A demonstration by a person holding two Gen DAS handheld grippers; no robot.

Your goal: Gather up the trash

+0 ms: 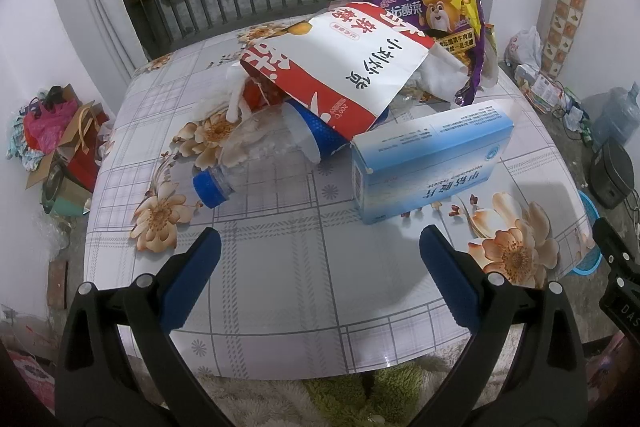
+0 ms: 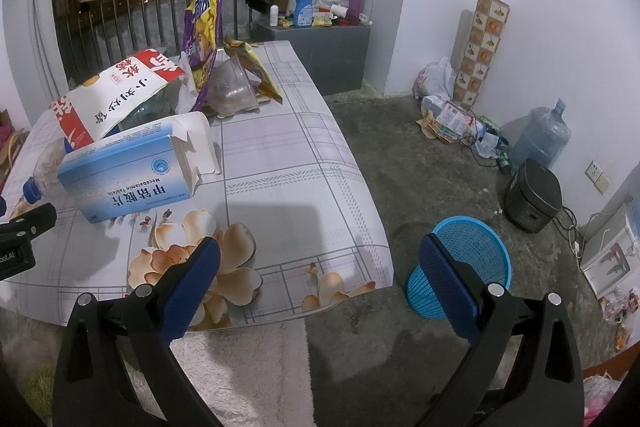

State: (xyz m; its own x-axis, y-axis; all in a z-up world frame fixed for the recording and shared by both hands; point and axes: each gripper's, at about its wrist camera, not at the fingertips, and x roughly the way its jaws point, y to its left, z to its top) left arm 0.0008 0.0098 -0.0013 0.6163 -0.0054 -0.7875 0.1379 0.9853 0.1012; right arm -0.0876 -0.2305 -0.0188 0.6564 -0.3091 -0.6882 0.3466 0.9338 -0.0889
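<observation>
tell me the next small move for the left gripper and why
Probably ease the left gripper forward toward the blue medicine box. Its jaws are open and empty, the box is the nearest trash on the table, lying free at the pile's front, and the blue basket waits on the floor beside the table.

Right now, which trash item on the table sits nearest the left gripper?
The blue-and-white medicine box, lying flat with its end flap open, just ahead of the open left gripper. The bottle and bags lie farther back.

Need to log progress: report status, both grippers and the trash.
Left gripper open, empty. Right gripper open, empty. Medicine box nearest, untouched on table. Blue basket on floor; path clear.
</observation>
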